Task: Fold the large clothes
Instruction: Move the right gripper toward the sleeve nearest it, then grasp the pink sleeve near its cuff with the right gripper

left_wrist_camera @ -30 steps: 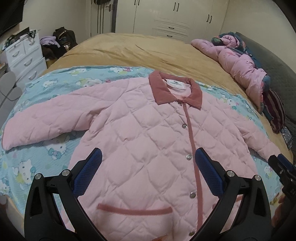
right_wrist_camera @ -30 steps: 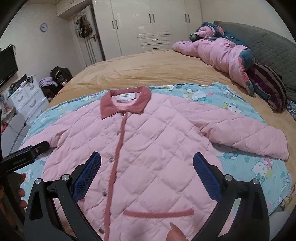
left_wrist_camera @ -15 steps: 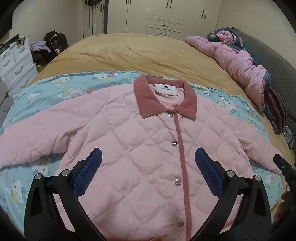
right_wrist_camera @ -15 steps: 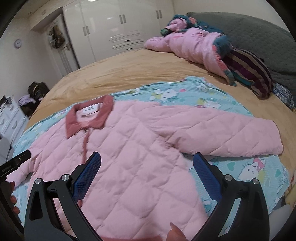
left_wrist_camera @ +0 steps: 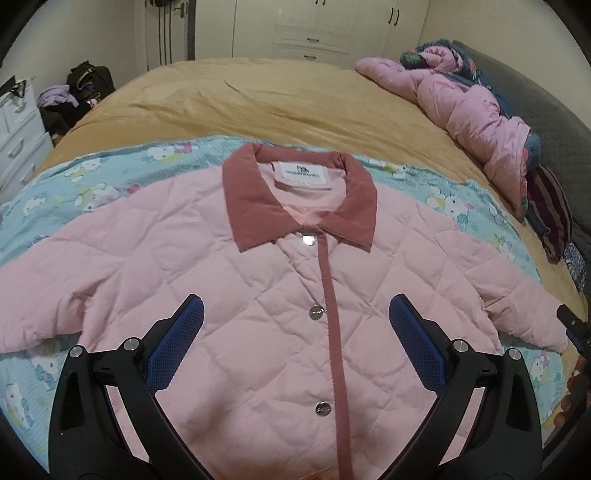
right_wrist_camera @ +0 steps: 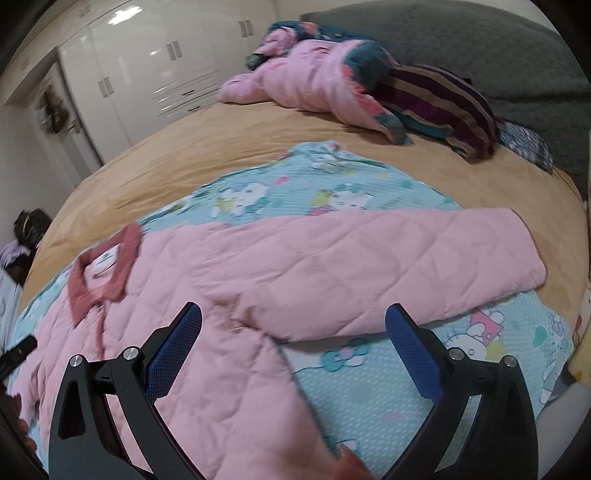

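Note:
A pink quilted jacket with a dusty-red collar and snap buttons lies face up, spread flat on a blue cartoon-print sheet. My left gripper is open and empty, hovering over the jacket's chest. In the right wrist view the jacket's body is at lower left and its right sleeve stretches out to the right. My right gripper is open and empty, above the armpit where that sleeve meets the body.
The sheet lies on a tan bedspread. A crumpled pink coat and a striped garment are piled by the grey headboard. White wardrobes, a white drawer unit and bags stand beyond the bed.
My left gripper moved forward up the jacket toward the collar. My right gripper swung right, from the jacket front to the right sleeve and armpit. Both stayed open.

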Demonstrator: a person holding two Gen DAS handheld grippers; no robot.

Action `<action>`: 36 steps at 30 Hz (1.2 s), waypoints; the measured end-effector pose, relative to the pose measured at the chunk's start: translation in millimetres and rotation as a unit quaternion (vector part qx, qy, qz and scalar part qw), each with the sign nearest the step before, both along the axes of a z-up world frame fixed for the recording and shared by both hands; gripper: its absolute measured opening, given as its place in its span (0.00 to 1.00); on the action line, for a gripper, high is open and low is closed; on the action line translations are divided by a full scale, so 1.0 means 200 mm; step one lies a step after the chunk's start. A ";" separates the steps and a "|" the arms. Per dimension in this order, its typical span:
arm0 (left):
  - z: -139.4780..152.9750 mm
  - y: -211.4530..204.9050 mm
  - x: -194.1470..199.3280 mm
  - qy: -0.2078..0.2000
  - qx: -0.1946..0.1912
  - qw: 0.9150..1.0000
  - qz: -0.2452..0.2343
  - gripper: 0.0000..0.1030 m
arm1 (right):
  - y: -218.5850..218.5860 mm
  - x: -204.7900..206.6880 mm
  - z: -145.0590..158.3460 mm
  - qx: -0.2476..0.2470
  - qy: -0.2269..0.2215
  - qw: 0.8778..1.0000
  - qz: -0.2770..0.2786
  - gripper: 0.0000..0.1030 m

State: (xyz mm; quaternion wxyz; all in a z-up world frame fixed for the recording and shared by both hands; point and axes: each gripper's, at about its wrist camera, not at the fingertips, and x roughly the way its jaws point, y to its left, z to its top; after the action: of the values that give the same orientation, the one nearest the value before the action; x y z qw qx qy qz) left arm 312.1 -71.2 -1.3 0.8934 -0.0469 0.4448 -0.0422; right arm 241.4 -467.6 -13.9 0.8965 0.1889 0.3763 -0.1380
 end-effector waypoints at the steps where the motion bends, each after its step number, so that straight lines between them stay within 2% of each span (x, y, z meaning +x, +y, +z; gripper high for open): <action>1: -0.02 -0.02 0.01 0.001 0.003 1.000 -0.004 0.91 | -0.04 0.00 -0.02 0.003 0.004 1.000 -0.011 0.96; 5: -0.11 -0.11 0.06 0.012 0.014 1.000 -0.021 0.91 | -0.16 0.01 -0.11 0.017 0.019 0.998 -0.053 0.96; 10: -0.19 -0.19 0.09 0.023 -0.006 0.999 -0.047 0.91 | -0.34 0.02 -0.25 0.038 0.048 0.992 -0.107 0.96; 13: -0.22 -0.24 0.11 0.025 0.010 0.998 -0.053 0.91 | -0.43 0.03 -0.32 0.051 0.057 0.988 -0.137 0.96; 15: -0.24 -0.26 0.12 0.027 0.014 0.998 -0.055 0.91 | -0.50 0.02 -0.38 0.064 0.065 0.983 -0.158 0.96; 20: -0.26 -0.26 0.16 0.029 0.024 0.998 -0.053 0.91 | -0.68 -0.01 -0.51 0.133 0.066 0.964 -0.220 0.96; 23: -0.26 -0.26 0.17 0.027 0.027 0.998 -0.050 0.91 | -0.80 -0.02 -0.60 0.188 0.054 0.948 -0.250 0.96; 26: -0.27 -0.24 0.18 0.030 0.025 0.998 -0.041 0.91 | -0.89 -0.03 -0.64 0.222 0.036 0.936 -0.271 0.96; 32: -0.28 -0.23 0.18 0.035 0.021 0.998 -0.037 0.91 | -1.07 0.00 -0.67 0.259 -0.007 0.918 -0.300 0.96; 36: -0.25 -0.22 0.16 0.031 0.023 0.999 -0.033 0.91 | -1.17 0.01 -0.69 0.285 -0.053 0.906 -0.308 0.95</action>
State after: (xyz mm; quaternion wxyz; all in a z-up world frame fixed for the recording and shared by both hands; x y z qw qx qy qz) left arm 344.8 -115.1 -51.5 0.8783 -0.0130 0.4741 -0.0601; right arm 242.9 -700.9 -152.0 0.7358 0.5501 0.2751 -0.2835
